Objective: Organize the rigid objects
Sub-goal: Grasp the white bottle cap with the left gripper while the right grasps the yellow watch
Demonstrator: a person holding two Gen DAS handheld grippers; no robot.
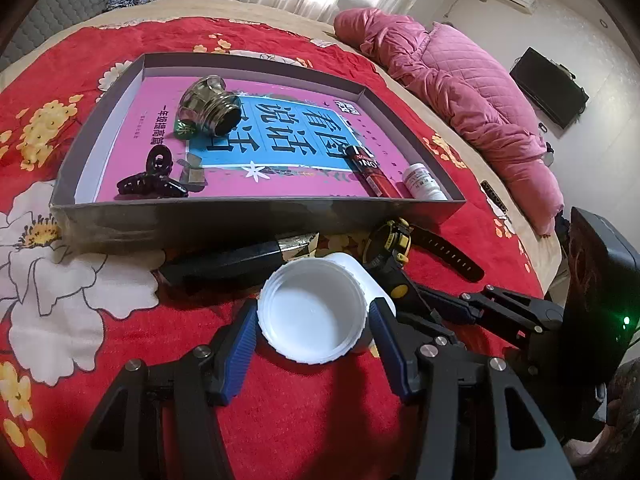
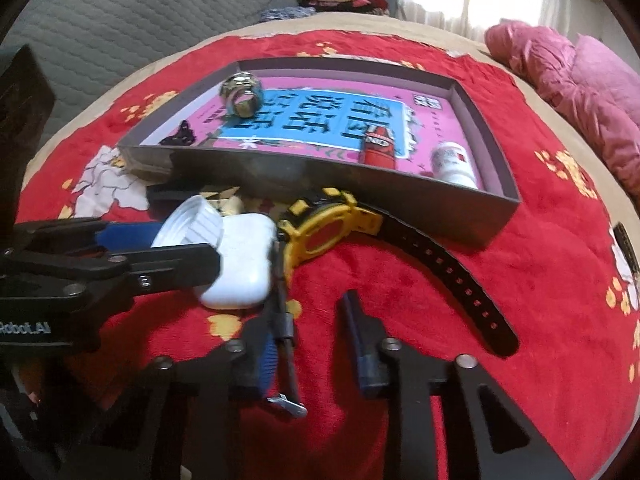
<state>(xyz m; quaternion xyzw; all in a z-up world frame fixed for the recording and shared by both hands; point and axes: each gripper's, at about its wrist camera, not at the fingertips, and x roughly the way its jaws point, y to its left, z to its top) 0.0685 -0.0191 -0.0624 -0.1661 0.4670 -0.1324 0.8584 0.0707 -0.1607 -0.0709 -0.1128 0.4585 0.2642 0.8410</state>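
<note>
The left gripper grips a white lid between its blue pads, on the red blanket before the grey tray. The right gripper stands part open, a thin dark strap against its left pad (held or not, I cannot tell). The left gripper's body reads "Robot.AI".
</note>
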